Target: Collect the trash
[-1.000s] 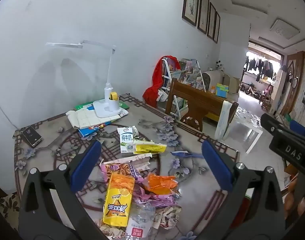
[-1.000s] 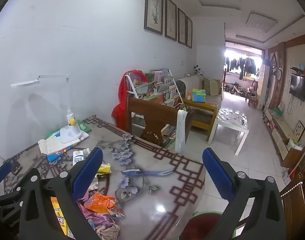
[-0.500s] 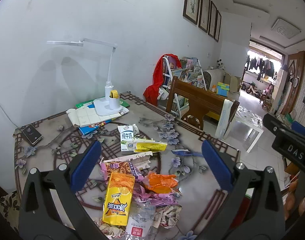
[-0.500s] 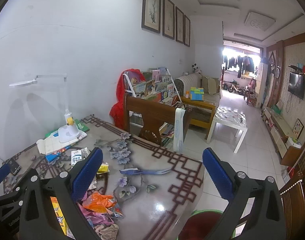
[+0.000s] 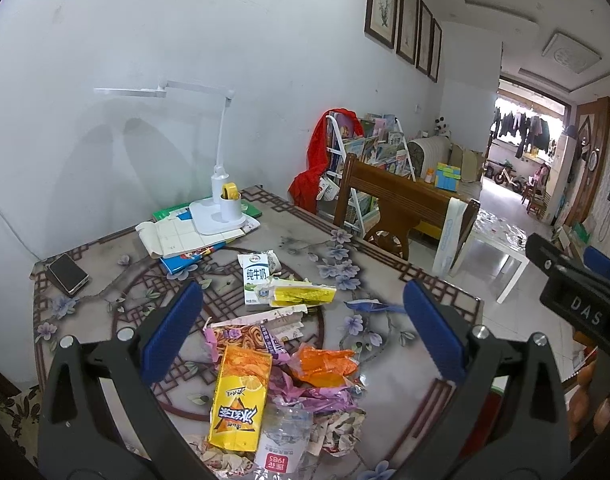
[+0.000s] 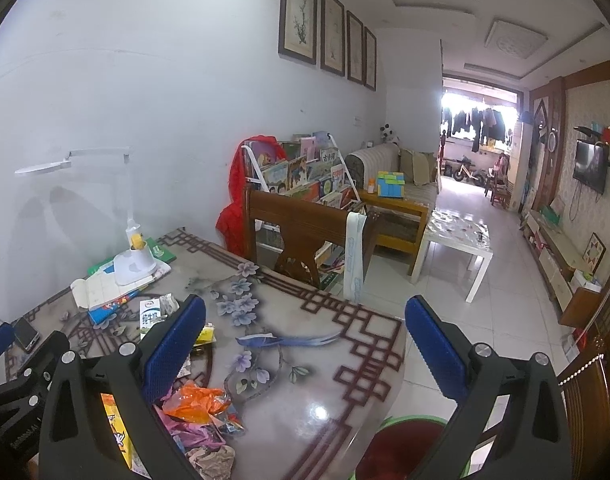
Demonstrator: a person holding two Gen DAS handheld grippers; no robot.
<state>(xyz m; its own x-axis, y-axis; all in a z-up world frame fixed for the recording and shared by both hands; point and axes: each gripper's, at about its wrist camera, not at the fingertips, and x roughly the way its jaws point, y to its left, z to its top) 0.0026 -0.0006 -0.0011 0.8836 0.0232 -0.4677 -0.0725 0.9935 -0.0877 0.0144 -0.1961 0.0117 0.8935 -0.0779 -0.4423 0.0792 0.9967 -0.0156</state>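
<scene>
Trash lay heaped on the table (image 5: 389, 272), and through my left camera I took the milk carton (image 5: 256, 279) as my marker. On the near side of it sat a yellow wrapper (image 5: 301, 295), then a purple snack bag (image 5: 245, 336), an orange wrapper (image 5: 325, 366), a yellow drink pouch (image 5: 239, 404) and a clear bottle (image 5: 283, 440) nearest me. Beyond the carton stood a desk lamp (image 5: 221, 216) on a stack of books (image 5: 185, 240), and a phone (image 5: 68, 274) lay well off to its left; I judged none of those to be trash. My left tongs (image 5: 301, 344) hung above the pile with the pads spread wide and nothing between them.

Through my right camera the same milk carton (image 6: 150, 316) showed far to the left, with the orange wrapper (image 6: 197, 398) nearer me. My right tongs (image 6: 305, 350) were also spread wide and empty, over bare tabletop to the right of the pile. A green-rimmed bin (image 6: 389, 426) showed at the lower edge, past the near rim of the table (image 6: 345, 360), well away from the carton.

I judged nothing had been collected yet. To do it well, I thought I should lower the left tongs over one light piece on top, such as the orange wrapper, pinch a crumpled fold rather than a flat face, and keep clear of the bottle so it did not roll.
</scene>
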